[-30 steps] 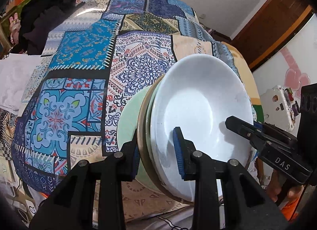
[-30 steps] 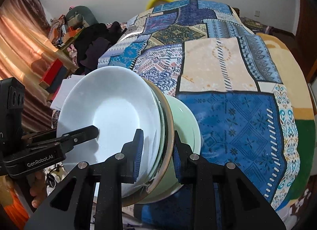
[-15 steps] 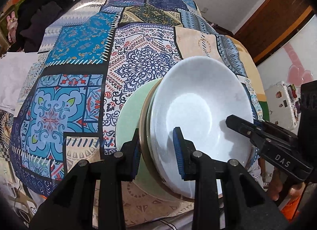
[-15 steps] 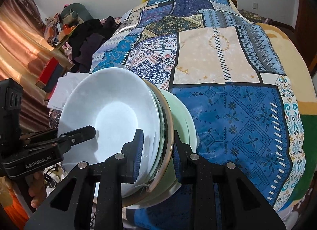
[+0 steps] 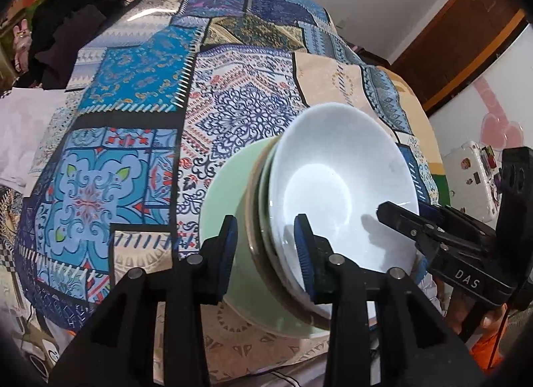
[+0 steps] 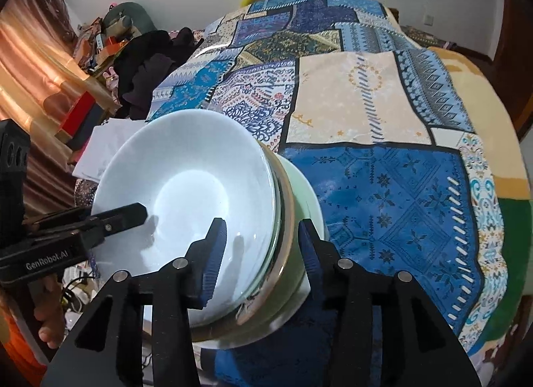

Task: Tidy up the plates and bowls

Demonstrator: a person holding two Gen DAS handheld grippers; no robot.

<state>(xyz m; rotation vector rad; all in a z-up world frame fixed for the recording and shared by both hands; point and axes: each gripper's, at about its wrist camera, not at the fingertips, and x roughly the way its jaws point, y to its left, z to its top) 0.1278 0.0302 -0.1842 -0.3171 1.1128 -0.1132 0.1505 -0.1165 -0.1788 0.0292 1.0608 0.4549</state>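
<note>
A nested stack of dishes is held on edge over the near end of a patchwork cloth: a white bowl (image 5: 343, 184) on the inside, a thin glass and a brown-rimmed dish behind it, and a pale green bowl (image 5: 230, 187) at the back. My left gripper (image 5: 266, 247) clamps the stack's rim, one finger inside the white bowl, one behind the green one. My right gripper (image 6: 260, 253) clamps the opposite rim of the same stack, with the white bowl (image 6: 186, 193) and green bowl (image 6: 303, 193) between its fingers. Each gripper shows in the other's view.
The patchwork cloth (image 6: 383, 140) covers a rounded surface that stretches away ahead. Dark clothes (image 6: 150, 64) and white fabric (image 6: 106, 147) lie by its left edge. A white box with stickers (image 5: 473, 184) stands at the right, beside a brown wooden door (image 5: 466, 40).
The stack has moved a little forward and lower over the cloth, still clamped on both sides. Neither grip has changed.
</note>
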